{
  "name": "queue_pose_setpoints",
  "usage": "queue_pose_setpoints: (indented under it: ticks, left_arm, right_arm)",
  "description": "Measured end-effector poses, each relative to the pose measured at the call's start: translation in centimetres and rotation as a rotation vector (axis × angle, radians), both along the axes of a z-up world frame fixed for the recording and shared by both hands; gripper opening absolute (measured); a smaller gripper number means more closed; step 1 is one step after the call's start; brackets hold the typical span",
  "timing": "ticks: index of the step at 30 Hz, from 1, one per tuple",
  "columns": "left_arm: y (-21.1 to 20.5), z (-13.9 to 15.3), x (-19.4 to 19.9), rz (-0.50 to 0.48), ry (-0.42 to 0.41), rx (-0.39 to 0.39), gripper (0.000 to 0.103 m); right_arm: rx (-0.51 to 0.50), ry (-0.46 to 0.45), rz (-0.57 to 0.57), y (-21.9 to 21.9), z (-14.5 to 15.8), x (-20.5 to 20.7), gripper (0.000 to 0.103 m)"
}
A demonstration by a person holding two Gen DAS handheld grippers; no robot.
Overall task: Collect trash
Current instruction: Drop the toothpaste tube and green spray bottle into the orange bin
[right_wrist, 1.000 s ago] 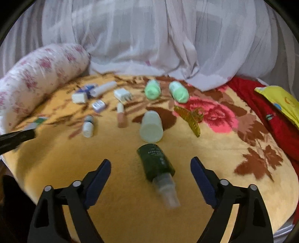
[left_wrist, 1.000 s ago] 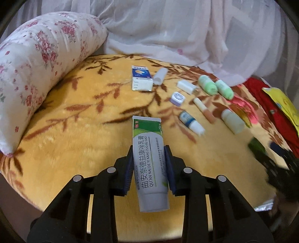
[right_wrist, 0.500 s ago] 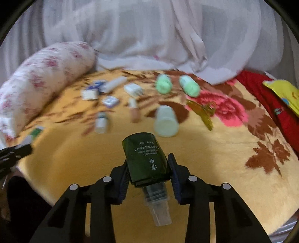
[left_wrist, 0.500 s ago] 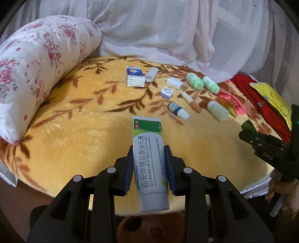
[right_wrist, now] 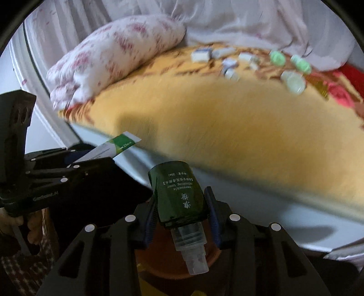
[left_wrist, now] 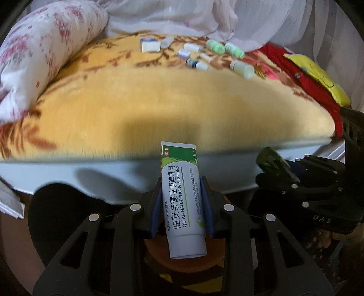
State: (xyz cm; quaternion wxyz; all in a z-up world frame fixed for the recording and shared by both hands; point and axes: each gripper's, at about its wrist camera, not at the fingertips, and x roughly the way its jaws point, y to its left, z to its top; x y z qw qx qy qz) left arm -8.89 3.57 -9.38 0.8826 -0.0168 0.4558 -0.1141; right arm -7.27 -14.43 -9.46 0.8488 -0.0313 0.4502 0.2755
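Note:
My left gripper (left_wrist: 181, 200) is shut on a white and green ointment tube (left_wrist: 182, 193), held off the bed's front edge above a brown round container (left_wrist: 182, 261). My right gripper (right_wrist: 182, 209) is shut on a dark green spray bottle (right_wrist: 178, 193) with its clear cap toward the camera, above the same brown container (right_wrist: 159, 255). The two grippers are side by side: the bottle shows in the left wrist view (left_wrist: 273, 164), the tube in the right wrist view (right_wrist: 113, 148). Several small bottles (left_wrist: 218, 46) and boxes (left_wrist: 149, 45) lie at the far side of the yellow blanket (left_wrist: 159, 102).
A floral bolster pillow (left_wrist: 38, 50) lies along the left of the bed. White curtains (left_wrist: 227, 16) hang behind. A red cloth (left_wrist: 314, 86) and a yellow item (left_wrist: 318, 77) lie at the right. The bed's pale front edge (left_wrist: 113, 173) runs across.
Both grippers have pulled back off the bed and down below its front edge, each carrying its item. The right gripper closed on the green bottle a second ago.

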Motion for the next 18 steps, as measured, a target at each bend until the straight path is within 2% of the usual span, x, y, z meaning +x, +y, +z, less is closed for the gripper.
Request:
queue_pose_setpoints:
  ticks: [4, 5, 6, 7, 8, 12, 18]
  left_arm:
    - [-0.1, -1.5, -1.1, -0.009, 0.053, -0.002, 0.031]
    - [-0.1, -1.7, -1.4, -0.006, 0.058, -0.005, 0.039]
    - [0.0, -1.7, -1.6, -0.003, 0.066, -0.004, 0.053]
    - [0.1, -1.6, -1.8, 0.008, 0.064, 0.002, 0.061]
    - [0.3, -1.4, -2.0, 0.020, 0.056, 0.009, 0.072]
    - [1.6, 0.5, -2.3, 0.071, -0.022, 0.023, 0.078]
    - [3.7, 2.9, -0.7, 0.141, -0.084, -0.002, 0.078]
  right_arm:
    - [-0.033, 0.042, 0.037, 1.5, -1.6, -0.6, 0.040]
    - [-0.043, 0.047, 0.046, 1.8, -2.0, -1.0, 0.043]
    - [-0.056, 0.052, 0.054, 2.1, -2.3, -1.2, 0.061]
    - [-0.070, 0.054, 0.057, 2.2, -2.7, -1.4, 0.069]
    - [-0.091, 0.046, 0.052, 2.3, -2.9, -1.6, 0.072]
    - [-0.128, 0.011, 0.029, 1.8, -2.8, -1.5, 0.073]
    - [-0.131, -0.090, -0.079, -1.6, -0.3, 0.0, 0.077]
